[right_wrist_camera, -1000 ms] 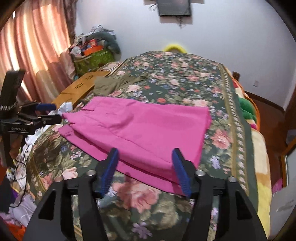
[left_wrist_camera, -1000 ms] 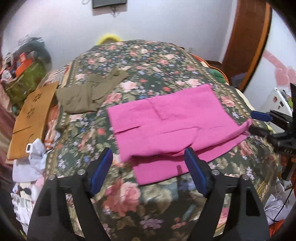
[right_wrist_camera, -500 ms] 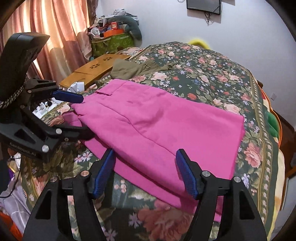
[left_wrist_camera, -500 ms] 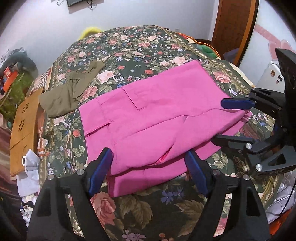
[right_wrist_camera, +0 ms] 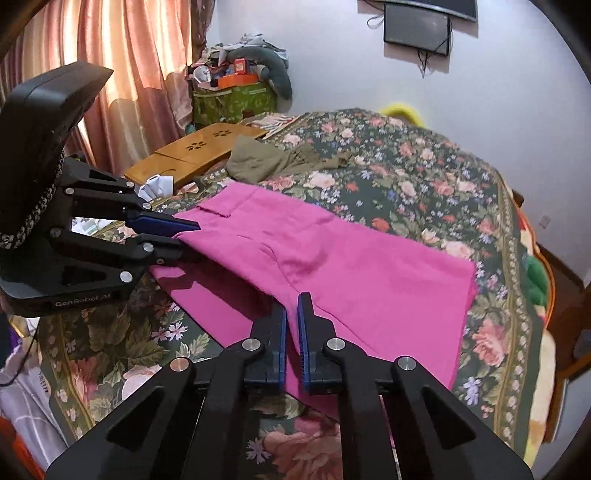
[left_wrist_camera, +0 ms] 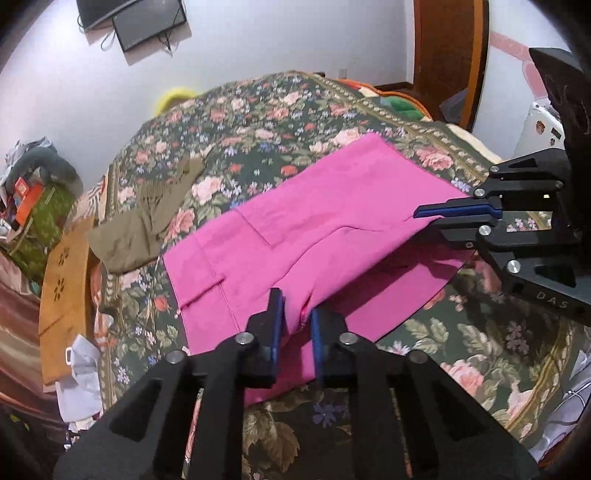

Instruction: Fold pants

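Note:
Pink pants [left_wrist_camera: 332,221] lie flat on the floral bedspread [left_wrist_camera: 258,110], doubled into two layers. My left gripper [left_wrist_camera: 297,317] is closing on the near edge of the top layer, and pink cloth is pinched between its blue pads. My right gripper [right_wrist_camera: 291,314] is shut on the same edge of the pants [right_wrist_camera: 369,280], further along it. Each gripper shows in the other's view: the right one [left_wrist_camera: 424,218] at the pants' right end, the left one [right_wrist_camera: 192,240] at the waistband end. The gripped edge stands slightly off the lower layer.
An olive garment [left_wrist_camera: 147,229] lies on the bed beyond the pants. A wooden lap tray [left_wrist_camera: 62,288] and white cloth [left_wrist_camera: 81,365] sit along the bed's side. Clutter [right_wrist_camera: 236,85] is piled near the curtains [right_wrist_camera: 110,55]. A screen [right_wrist_camera: 417,22] hangs on the wall.
Both grippers have moved in to the pants' near edge and gone from wide open to closed on the pink cloth. Both have rolled, and the top layer's edge has lifted a little.

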Motion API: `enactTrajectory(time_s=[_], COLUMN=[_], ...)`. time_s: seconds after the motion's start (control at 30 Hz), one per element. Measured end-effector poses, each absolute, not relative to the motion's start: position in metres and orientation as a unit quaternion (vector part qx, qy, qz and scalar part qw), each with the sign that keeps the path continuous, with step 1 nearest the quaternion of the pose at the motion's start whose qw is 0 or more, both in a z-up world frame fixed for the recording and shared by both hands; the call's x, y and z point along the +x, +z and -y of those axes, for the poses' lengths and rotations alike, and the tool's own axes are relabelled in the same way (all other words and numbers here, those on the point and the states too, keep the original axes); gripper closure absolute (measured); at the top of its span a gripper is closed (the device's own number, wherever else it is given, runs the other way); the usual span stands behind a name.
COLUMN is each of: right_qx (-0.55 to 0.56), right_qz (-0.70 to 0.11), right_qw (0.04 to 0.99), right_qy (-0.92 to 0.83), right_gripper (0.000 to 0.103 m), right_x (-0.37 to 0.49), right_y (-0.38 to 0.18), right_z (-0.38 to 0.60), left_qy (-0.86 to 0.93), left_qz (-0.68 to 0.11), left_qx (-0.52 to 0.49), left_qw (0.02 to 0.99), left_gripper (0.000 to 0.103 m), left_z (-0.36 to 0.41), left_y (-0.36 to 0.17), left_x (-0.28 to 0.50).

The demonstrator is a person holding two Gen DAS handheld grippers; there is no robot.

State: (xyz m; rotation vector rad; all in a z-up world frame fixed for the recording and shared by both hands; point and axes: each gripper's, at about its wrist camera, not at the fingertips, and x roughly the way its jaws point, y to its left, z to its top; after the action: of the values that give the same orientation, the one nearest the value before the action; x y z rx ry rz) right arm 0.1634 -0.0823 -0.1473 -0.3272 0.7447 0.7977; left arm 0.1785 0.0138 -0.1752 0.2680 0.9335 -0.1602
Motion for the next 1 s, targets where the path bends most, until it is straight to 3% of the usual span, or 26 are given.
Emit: enactTrajectory(time_s=[0.27, 0.8, 1.0], right_qx=[-0.161, -0.123, -0.095], right_qz=[-0.342, -0.397, -0.402], right_qw=[0.844, 0.823, 0.821], right_qy=[0.38, 0.388, 0.394], right_gripper=[0.099, 0.095, 0.076], right_x=[0.155, 0.15, 0.15], right_y=[-0.142, -0.164, -0.148], right_z=[0.09, 0.095, 0.103], left_qy=[-0.091, -0.087, -0.101], left_qz=[-0.445, -0.479, -0.486], left_qx=[0.124, 0.082, 0.065], left_qw=[0.882, 0.87, 0.865], left_gripper=[0.091, 0.089, 0.077], left_z=[-0.008, -0.011, -0.015], left_y=[-0.165, -0.18, -0.171], left_x=[0.171, 0.153, 0.145])
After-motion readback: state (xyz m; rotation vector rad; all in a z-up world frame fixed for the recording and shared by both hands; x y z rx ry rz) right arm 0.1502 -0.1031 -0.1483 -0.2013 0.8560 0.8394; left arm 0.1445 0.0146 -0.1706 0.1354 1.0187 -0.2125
